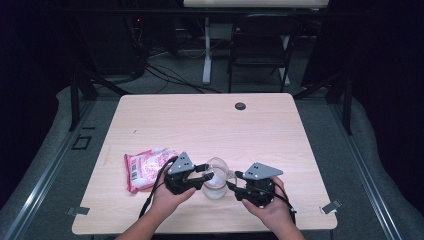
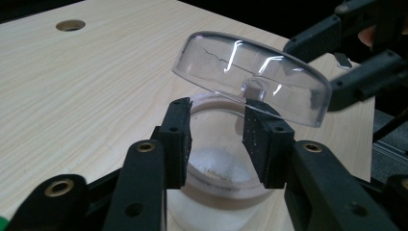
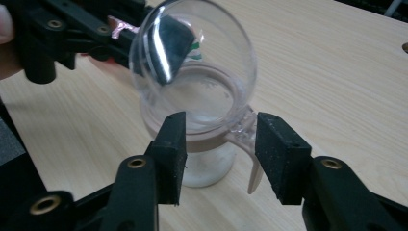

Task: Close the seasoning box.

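Work in hand: opening a small jar (image 1: 217, 186) that has a clear domed lid (image 1: 216, 166); the lid is tilted up and off the mouth.

Place of the jar: it stands upright on the tabletop (image 1: 210, 120), near the near edge, between the two grippers. It seems to hold some white powder at the bottom.

Left gripper (image 1: 207, 172): it comes from the left of the jar. In the left gripper view the jaws stand apart on both sides of the jar rim (image 2: 211, 103), and the lid (image 2: 252, 77) hangs tilted just above their tips. I cannot tell if a pad touches the lid edge.

Right gripper (image 1: 234, 181): it comes from the right. In the right gripper view the jaws are apart, one at each side of the jar neck (image 3: 211, 142) and the lid's hinge tab (image 3: 248, 144); they do not clamp anything.

Deciding relation: the lid (image 3: 192, 67) leans toward the left gripper, with its open side turned to the right gripper. So the lid is nearer to the left jaws, and the jar body is straight ahead of the right jaws.

Judgement of next move: probably the right jaws should close on the neck to steady the jar while the left takes the lid further back.

Also there: a pink packet (image 1: 145, 169) lies flat on the tabletop, left of the left gripper, apart from the jar.
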The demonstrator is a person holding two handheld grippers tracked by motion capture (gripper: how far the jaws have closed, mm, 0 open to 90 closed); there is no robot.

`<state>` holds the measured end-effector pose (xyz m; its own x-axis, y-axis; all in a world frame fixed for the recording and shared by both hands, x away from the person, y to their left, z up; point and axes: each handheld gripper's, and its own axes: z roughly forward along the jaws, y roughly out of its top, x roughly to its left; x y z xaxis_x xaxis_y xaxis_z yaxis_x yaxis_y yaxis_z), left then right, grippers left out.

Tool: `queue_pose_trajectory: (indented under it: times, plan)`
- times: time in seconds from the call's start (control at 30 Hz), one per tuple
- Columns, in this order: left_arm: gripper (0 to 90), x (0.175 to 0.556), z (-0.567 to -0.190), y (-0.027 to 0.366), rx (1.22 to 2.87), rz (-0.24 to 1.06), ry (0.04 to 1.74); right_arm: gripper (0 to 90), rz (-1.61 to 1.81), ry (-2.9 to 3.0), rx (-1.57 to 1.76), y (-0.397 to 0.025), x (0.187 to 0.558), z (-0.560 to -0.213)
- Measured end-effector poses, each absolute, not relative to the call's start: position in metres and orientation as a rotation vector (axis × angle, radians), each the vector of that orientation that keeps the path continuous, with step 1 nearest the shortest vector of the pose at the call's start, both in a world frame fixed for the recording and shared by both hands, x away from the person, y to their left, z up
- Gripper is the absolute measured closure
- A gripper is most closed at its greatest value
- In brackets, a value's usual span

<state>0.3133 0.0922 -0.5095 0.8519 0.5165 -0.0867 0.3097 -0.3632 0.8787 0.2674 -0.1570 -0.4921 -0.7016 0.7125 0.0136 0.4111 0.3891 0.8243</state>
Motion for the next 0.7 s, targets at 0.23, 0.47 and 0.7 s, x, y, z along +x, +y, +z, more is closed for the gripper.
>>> queue_pose_trajectory:
  times: [0.23,0.47,0.7]
  plan:
    - [57.5,0.316,-0.511,0.088,1.972,0.249,0.611,47.5,1.129,2.312,0.898,-0.146,0.262,-0.501]
    - [54.1,0.318,-0.513,0.089,2.005,0.280,0.635,47.3,1.105,2.271,0.910,-0.138,0.265,-0.508]
    - [53.6,0.323,-0.521,0.094,2.026,0.297,0.689,47.3,1.124,2.252,0.903,-0.137,0.266,-0.507]
